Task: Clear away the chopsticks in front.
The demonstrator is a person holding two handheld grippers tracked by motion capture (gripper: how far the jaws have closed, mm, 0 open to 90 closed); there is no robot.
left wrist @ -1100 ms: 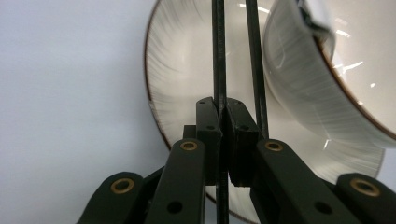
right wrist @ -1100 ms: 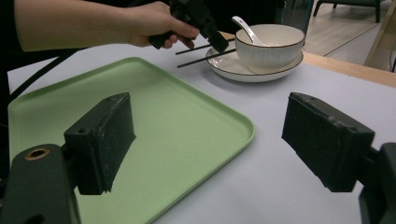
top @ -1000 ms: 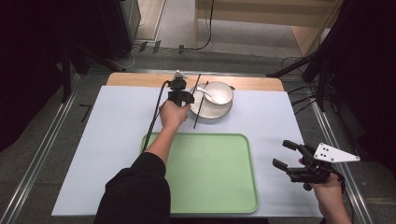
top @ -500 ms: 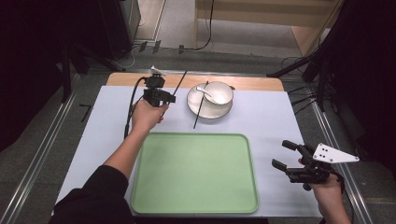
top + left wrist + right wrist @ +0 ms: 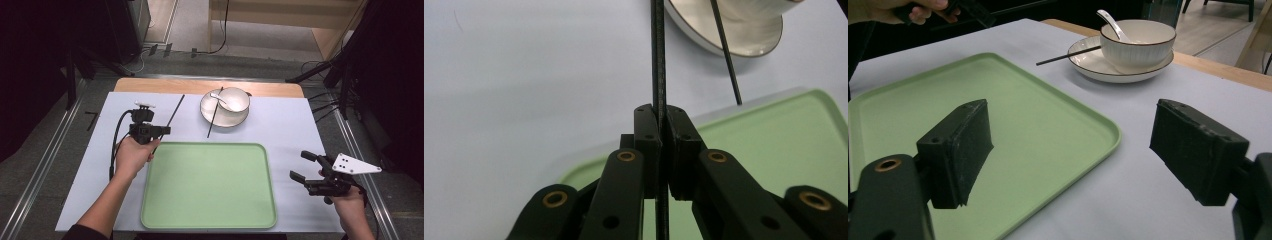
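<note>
Slippage looks like the main risk: the left gripper [image 5: 150, 131] pinches one thin black chopstick [image 5: 172, 111] near its lower end, above the pale lavender surface [image 5: 280, 125] just off the far-left corner of the smooth green plastic tray [image 5: 210, 187], so the long free end could swivel or drop. Its twin chopstick [image 5: 215, 116] leans on the glossy cream plate [image 5: 225, 119] under the ribbed bowl [image 5: 234, 99] with its white spoon [image 5: 220, 98]. Right gripper [image 5: 306, 172] rests spread, holding nothing.
</note>
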